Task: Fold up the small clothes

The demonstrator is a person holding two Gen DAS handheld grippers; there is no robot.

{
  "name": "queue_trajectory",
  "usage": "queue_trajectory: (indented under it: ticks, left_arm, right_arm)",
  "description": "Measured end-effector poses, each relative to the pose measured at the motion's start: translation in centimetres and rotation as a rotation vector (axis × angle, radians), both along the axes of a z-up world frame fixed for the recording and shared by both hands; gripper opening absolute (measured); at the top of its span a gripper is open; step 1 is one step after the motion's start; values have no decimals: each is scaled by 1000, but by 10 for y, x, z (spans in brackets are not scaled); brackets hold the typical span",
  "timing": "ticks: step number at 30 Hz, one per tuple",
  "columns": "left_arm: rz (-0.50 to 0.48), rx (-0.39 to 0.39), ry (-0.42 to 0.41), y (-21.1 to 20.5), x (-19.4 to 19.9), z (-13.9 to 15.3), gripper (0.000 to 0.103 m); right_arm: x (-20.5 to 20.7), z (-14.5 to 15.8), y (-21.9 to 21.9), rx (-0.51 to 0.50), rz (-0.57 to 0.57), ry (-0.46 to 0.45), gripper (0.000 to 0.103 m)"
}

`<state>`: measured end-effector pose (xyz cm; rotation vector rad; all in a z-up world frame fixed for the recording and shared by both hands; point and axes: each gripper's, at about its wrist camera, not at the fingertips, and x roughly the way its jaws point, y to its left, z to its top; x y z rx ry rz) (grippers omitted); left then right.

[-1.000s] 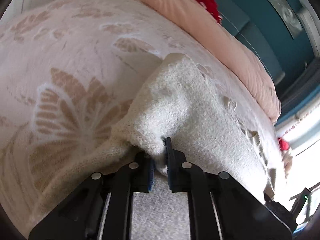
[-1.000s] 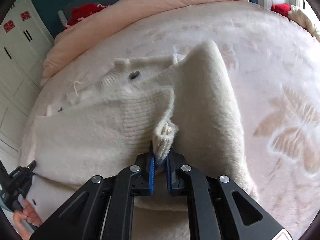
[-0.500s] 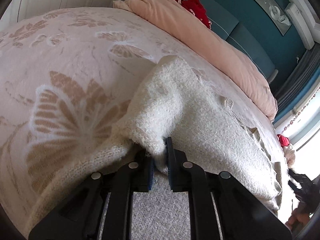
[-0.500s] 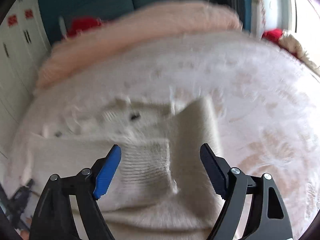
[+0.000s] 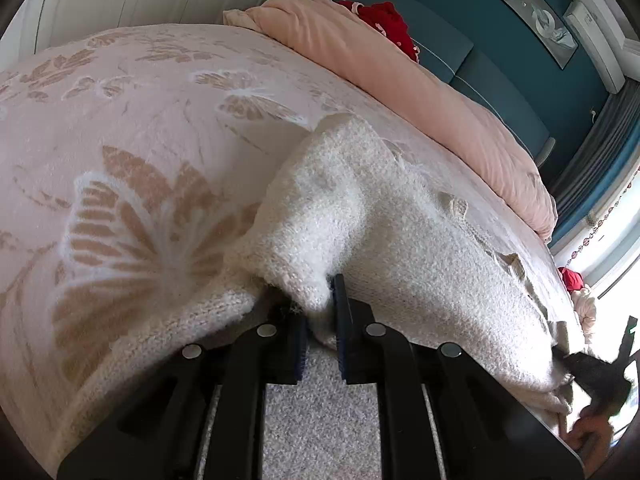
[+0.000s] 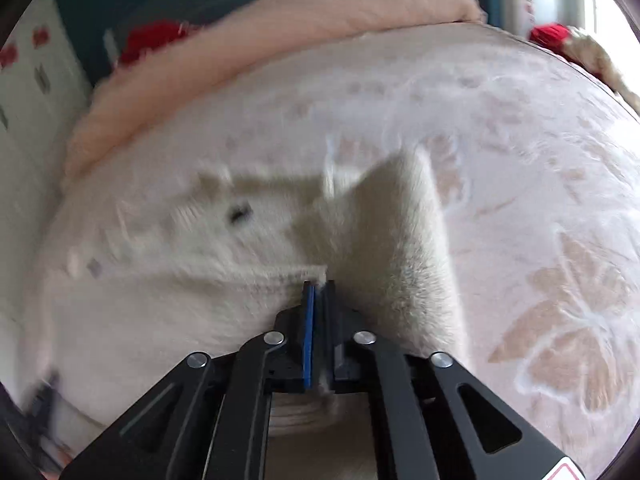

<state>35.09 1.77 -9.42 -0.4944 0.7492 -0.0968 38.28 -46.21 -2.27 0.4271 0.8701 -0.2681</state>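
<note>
Mostly flat, cream knit sweater (image 5: 420,240) is spread on the pink bedspread (image 5: 140,120) with tan butterfly print, body lying open, one sleeve (image 6: 404,240) folded inward over the body in the right wrist view. Left gripper (image 5: 320,312) is clamped on a bunched fold of the sweater's left edge, fuzzy knit squeezed between the two pads and lifted off the bedspread. Right gripper (image 6: 318,304) has its jaws pressed together at the ribbed hem by the folded sleeve; that view is motion-blurred, a thin bit of knit edge seems pinched at the tips but cannot tell for sure. Peach duvet (image 5: 400,80) is rolled along the far side of the bed, red plush item (image 5: 384,20) behind it, teal headboard (image 5: 480,60) beyond. White wardrobe doors (image 6: 28,120) at left in the right wrist view.
</note>
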Motion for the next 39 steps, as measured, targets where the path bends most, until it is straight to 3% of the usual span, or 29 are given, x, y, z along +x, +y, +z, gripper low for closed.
queue_trajectory:
  ticks: [1, 3, 5, 6, 7, 8, 10, 12, 13, 14, 16, 19, 21, 25, 27, 30, 35, 36, 37, 38, 39]
  left_arm:
    - [0, 2, -1, -1, 0, 1, 12]
    - [1, 4, 0, -3, 1, -1, 12]
    - [2, 6, 1, -4, 1, -1, 12]
    - [2, 8, 3, -5, 1, 0, 12]
    - [2, 9, 6, -5, 2, -1, 12]
    - [2, 10, 10, -6, 2, 0, 12]
    - [1, -3, 26, -4, 3, 2, 12]
    - [-9, -29, 60, 1, 2, 7, 14]
    - [-24, -58, 87, 7, -4, 13, 19]
    - [-36, -78, 105, 15, -16, 19, 25]
    - [-49, -101, 114, 33, -48, 32, 55]
    - [-34, -108, 141, 72, -106, 45, 80]
    - [-33, -114, 185, 94, -140, 45, 88]
    - [-62, -195, 254, 124, -205, 34, 89]
    - [-63, -216, 233, 124, -226, 36, 92]
    - [-86, -277, 253, 111, -236, 32, 95]
    - [-108, -265, 302, 88, -225, 31, 94]
    - [-97, -284, 316, 86, -222, 30, 89]
    - [-87, -294, 322, 85, -220, 30, 74]
    - [-89, -317, 321, 86, -217, 30, 60]
    - [-94, -333, 340, 85, -215, 28, 25]
  right_arm:
    - [-10, 18, 4, 28, 6, -79, 5]
    - [-24, 34, 17, 10, 43, -140, 5]
    - [-25, 25, 38, -35, 117, -107, 5]
    - [-23, 9, 46, -57, 147, -43, 5]
    - [-14, -27, 52, -84, 181, 100, 3]
    - [-21, -33, 54, -92, 182, 60, 2]
    - [-30, -14, 57, -93, 150, 62, 3]
    - [-52, 14, 55, -20, 134, 35, 8]
    - [-66, 21, 55, -14, 134, 23, 13]
    - [-86, 30, 56, -22, 133, 22, 30]
    - [-142, 38, 43, -58, 112, 41, 55]
    - [-216, 30, 28, -58, 87, 100, 60]
    - [-273, 18, 18, -8, 52, 151, 63]
    - [-344, -13, 9, 206, -5, 193, 66]
    - [-362, -23, 16, 274, -27, 182, 69]
    - [-361, -25, 26, 294, -21, 129, 77]
    - [-342, -29, 40, 359, -65, 81, 83]
    - [-339, -29, 43, 349, -74, 76, 83]
    - [-336, -27, 45, 337, -77, 70, 78]
    - [-335, -26, 46, 333, -77, 68, 66]
    - [-332, -25, 46, 343, -70, 71, 41]
